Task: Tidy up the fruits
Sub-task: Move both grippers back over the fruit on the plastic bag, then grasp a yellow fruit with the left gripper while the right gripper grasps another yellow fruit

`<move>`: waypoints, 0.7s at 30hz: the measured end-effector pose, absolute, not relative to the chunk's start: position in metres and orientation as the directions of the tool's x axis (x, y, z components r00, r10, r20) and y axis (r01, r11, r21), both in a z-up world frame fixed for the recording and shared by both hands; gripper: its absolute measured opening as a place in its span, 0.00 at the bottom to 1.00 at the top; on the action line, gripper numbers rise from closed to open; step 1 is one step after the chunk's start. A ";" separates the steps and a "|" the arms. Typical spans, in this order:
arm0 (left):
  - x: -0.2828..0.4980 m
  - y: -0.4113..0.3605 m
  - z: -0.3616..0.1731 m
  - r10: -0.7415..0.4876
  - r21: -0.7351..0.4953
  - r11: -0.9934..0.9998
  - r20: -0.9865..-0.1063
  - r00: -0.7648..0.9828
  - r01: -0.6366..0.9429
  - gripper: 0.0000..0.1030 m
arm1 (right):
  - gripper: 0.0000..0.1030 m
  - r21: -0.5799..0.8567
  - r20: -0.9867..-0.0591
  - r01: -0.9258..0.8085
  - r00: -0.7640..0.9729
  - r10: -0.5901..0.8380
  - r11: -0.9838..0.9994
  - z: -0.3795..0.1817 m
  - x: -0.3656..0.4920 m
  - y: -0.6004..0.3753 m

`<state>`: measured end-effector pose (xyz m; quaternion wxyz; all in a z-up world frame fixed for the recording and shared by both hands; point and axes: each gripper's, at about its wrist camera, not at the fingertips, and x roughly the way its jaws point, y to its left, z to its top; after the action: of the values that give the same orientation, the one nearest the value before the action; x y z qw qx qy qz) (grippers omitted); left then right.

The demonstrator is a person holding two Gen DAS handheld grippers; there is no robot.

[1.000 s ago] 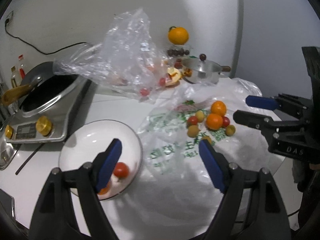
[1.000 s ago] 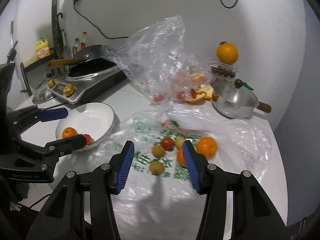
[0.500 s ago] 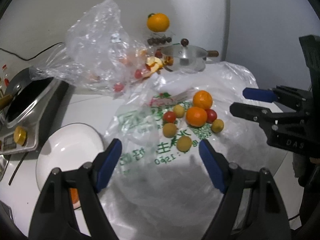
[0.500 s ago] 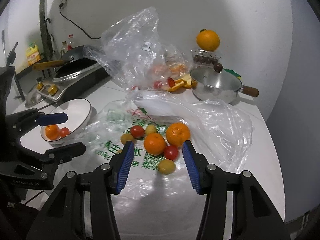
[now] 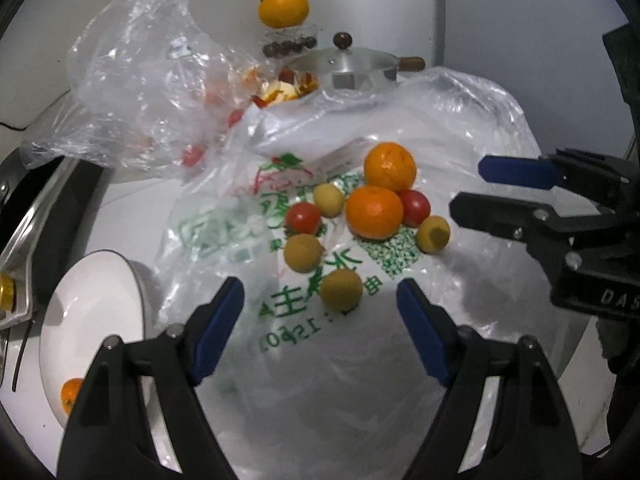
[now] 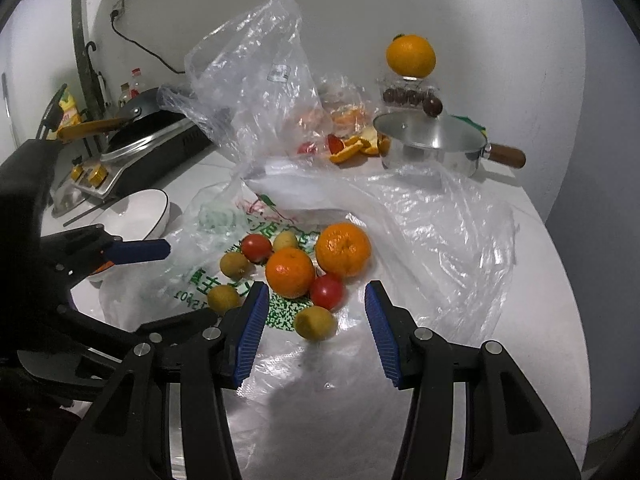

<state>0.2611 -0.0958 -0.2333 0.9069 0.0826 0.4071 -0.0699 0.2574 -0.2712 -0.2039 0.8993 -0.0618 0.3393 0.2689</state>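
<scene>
Both grippers were released and carried nothing. The left gripper, black frame with smooth blue pads, stood with its jaws wide apart above a small round yellow-green fruit, not touching it. The right gripper, same build with ribbed blue pads, stood with a narrower gap, and another yellow-green fruit lay just ahead of the gap, untouched.

The fruits lay in a loose cluster on a flattened, crinkled white plastic bag printed in green. Two oranges with dimpled matte skin touched each other. A glossy red tomato sat against the nearer orange, and a second tomato lay on the cluster's other side. Dull-skinned yellow-green fruits ringed them; one showed a brown spot.

A white round bowl with a dark rim line stood beside the bag, and an orange fruit showed at its lower edge, partly hidden behind the left gripper's arm.

Behind the cluster rose a crumpled clear plastic bag with red and orange pieces blurred inside. Orange peel lay next to a polished steel saucepan with a wooden handle and lid knob. A further orange rested on a clear box of dark round fruit. A black pan sat on a metal cooktop at the far side.
</scene>
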 end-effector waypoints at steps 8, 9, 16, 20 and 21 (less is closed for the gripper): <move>0.274 -0.103 -0.247 -0.074 0.082 0.973 -0.773 0.630 0.215 0.58 | 0.46 0.091 -0.670 -0.536 0.590 0.450 0.839 -0.221 0.265 -0.269; 0.274 -0.104 -0.248 -0.075 0.082 0.973 -0.776 0.626 0.217 0.57 | 0.46 0.091 -0.673 -0.537 0.587 0.449 0.839 -0.223 0.266 -0.267; 0.280 -0.108 -0.254 -0.075 0.090 0.969 -0.780 0.621 0.230 0.50 | 0.43 0.101 -0.696 -0.536 0.564 0.445 0.838 -0.235 0.272 -0.265; 0.282 -0.106 -0.254 -0.084 0.075 0.971 -0.780 0.621 0.226 0.48 | 0.40 0.098 -0.703 -0.547 0.553 0.447 0.831 -0.237 0.273 -0.261; 0.282 -0.105 -0.254 -0.087 0.070 0.972 -0.780 0.619 0.224 0.45 | 0.40 0.095 -0.708 -0.548 0.550 0.444 0.831 -0.238 0.273 -0.260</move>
<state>0.2825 -0.1049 -0.2544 0.8963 0.0802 0.4275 -0.0867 0.2734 -0.2597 -0.2381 0.8776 -0.0686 0.3811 0.2825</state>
